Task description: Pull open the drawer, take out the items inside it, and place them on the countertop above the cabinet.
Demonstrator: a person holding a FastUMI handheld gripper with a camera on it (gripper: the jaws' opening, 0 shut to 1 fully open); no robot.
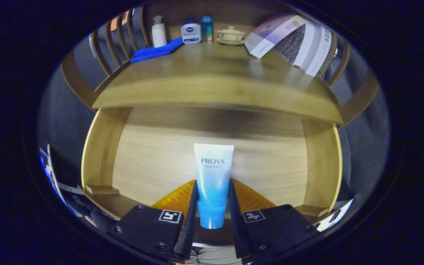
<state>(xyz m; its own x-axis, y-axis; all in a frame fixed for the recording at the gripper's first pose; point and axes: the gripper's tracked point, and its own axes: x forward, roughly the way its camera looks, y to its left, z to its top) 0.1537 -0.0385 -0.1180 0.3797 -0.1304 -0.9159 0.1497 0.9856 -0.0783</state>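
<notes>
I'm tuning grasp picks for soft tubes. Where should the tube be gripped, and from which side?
As now: gripper shut on the tube, a finger on each narrow side of the lower body near the cap. It's rounder and firmer there; the crimped end is flat.

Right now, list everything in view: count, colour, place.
tube: one, white fading to blue, cap toward the gripper, held between the fingers over the open drawer.
drawer: one, light wood, pulled open below the countertop.
mat: one, orange, ribbed, just ahead of the fingers.
countertop: one, brown wood, above the drawer.
cloth: one, blue, folded, on the countertop.
pump bottle: one, white, behind the cloth.
squat bottle: one, white with blue cap, beside the pump bottle.
blue container: one, next to the squat bottle.
lidded cup: one, cream, on a saucer.
booklets: several, opposite end from the cloth.
gripper: one, jaws closed on the tube.
</notes>
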